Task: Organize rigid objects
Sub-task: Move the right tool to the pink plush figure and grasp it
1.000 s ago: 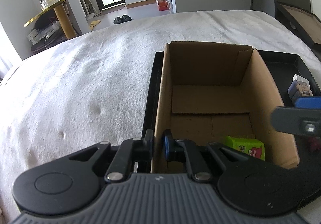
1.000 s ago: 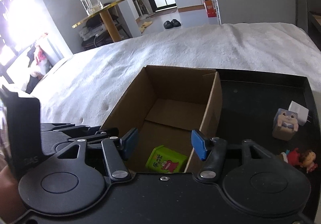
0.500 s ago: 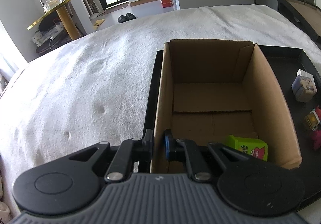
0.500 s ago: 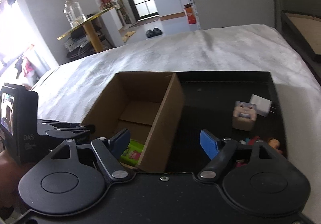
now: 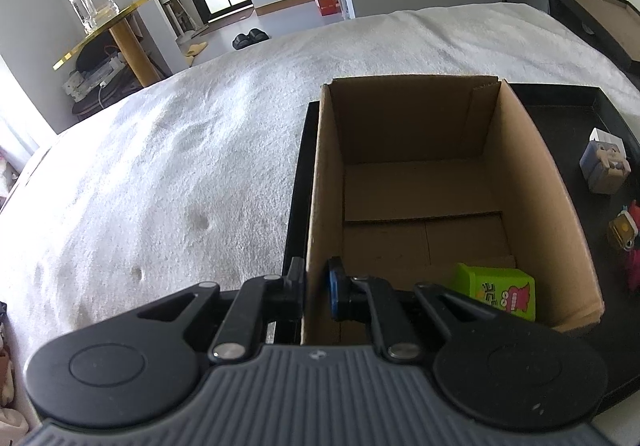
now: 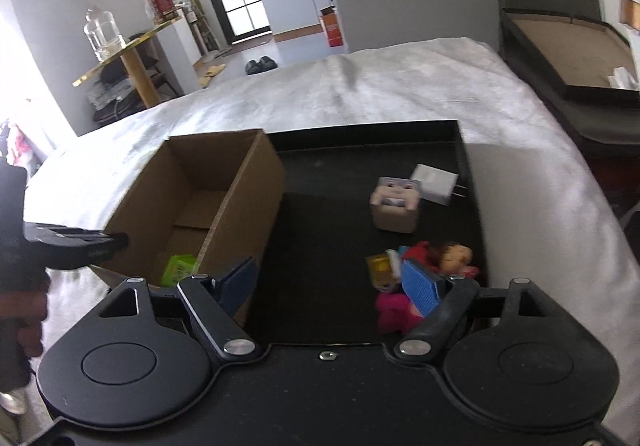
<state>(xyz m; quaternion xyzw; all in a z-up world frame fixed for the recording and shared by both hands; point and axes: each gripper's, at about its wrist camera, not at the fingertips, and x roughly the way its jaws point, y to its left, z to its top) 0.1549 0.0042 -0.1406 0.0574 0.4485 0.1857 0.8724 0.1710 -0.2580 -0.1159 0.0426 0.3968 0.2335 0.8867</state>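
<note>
An open cardboard box [image 5: 532,150] [image 6: 240,182] stands at the left of a black tray [image 6: 328,206]. A green box [image 5: 496,292] [image 6: 180,270] lies in its near right corner. My left gripper [image 5: 316,284] is shut on the box's left wall. My right gripper [image 6: 332,282] is open and empty, low over the tray to the right of the box. Its right finger is in front of a red and pink doll [image 6: 432,262]. A grey block figure [image 6: 396,202] [image 5: 604,166] and a white charger [image 6: 436,184] lie farther back on the tray.
The tray lies on a bed with a white blanket [image 5: 160,174]. A second dark tray [image 6: 568,58] sits off the bed's right side. A gold side table with a glass jar [image 5: 92,6] stands beyond the bed at left.
My right gripper has swung right, from over the box to over the tray near the doll, still open. My left gripper keeps its grip on the box wall.
</note>
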